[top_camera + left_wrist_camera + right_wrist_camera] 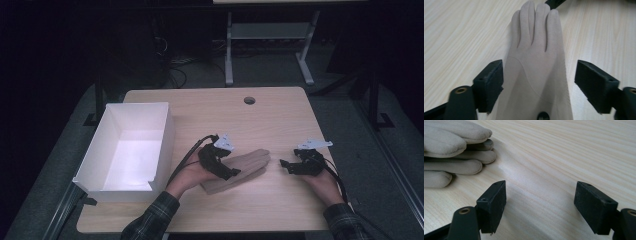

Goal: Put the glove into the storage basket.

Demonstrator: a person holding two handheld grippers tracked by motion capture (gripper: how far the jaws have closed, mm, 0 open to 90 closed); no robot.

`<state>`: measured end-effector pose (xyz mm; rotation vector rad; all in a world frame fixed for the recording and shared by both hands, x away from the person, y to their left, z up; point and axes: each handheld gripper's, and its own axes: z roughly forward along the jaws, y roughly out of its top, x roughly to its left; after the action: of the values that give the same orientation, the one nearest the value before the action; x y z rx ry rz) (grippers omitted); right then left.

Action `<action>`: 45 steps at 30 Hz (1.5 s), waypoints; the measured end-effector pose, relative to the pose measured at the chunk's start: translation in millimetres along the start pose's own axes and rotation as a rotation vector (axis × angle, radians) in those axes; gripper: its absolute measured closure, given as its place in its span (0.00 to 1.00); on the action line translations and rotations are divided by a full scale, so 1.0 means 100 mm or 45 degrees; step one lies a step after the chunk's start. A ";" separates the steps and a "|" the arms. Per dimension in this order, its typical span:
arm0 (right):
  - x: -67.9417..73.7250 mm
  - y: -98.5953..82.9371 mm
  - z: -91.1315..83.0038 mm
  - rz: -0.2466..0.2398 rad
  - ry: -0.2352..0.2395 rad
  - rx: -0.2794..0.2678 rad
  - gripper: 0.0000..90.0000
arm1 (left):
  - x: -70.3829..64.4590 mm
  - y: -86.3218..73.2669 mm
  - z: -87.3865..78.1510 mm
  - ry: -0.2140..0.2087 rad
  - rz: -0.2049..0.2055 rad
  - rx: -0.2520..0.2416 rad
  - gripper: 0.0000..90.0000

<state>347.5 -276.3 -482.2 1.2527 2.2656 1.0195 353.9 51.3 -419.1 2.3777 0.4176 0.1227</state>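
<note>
Beige glove (535, 67) flat between the left hand-held gripper's (539, 85) parted jaws; right hand-held gripper (540, 206) likewise agape.

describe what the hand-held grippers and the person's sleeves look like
Each hand-held gripper, left and right, is black with two blocky jaws, brass-coloured rings at the jaw bases, a pale grey three-cornered plate on top and a black cable trailing back. The sleeves are dark plaid.
</note>
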 end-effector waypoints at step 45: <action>0.01 -0.01 -0.01 0.004 -0.008 0.002 0.28 | -0.11 -0.06 0.44 -0.108 -0.022 0.136 0.70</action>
<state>345.8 -275.7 -482.1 1.2584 2.2604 1.0137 350.7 23.6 -455.9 2.4734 0.4130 -0.0088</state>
